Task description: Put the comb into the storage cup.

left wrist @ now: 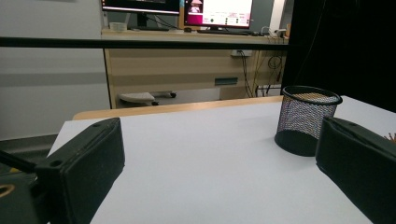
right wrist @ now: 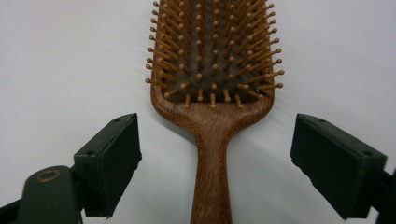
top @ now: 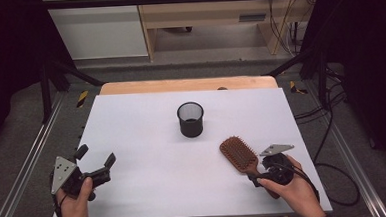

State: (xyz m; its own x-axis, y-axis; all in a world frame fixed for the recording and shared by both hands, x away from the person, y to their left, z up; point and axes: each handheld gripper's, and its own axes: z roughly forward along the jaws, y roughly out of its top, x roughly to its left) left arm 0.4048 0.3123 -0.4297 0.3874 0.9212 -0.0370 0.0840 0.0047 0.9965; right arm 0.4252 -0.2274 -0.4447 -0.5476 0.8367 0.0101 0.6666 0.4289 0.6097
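A white surface (top: 149,166) covers a wooden table, which stands on grey carpet inside a dark metal frame. Beyond its far edge are a pale wooden desk and trailing cables; the left gripper view shows two lit monitors on that desk.

A black mesh cup (top: 190,119) stands upright near the middle of the surface, closer to the far edge than to the near one. Its rim faces up.

A wooden hairbrush (top: 240,156) lies flat near the right part of the near edge, bristles up. Its head points toward the far left, and its handle runs back toward the near right corner.

The right gripper (top: 262,177) is held in the person's right hand (top: 293,191) over the handle end of the hairbrush. In the right gripper view the two black jaws stand wide apart, one on each side of the handle (right wrist: 212,158), with clear white surface between each pad and the wood. The jaws are not pressing on the hairbrush.

The left gripper (top: 96,156) is held in the left hand (top: 76,207) at the near left corner of the surface. Its jaws are spread apart with nothing between them. It points toward the mesh cup, well apart from it.
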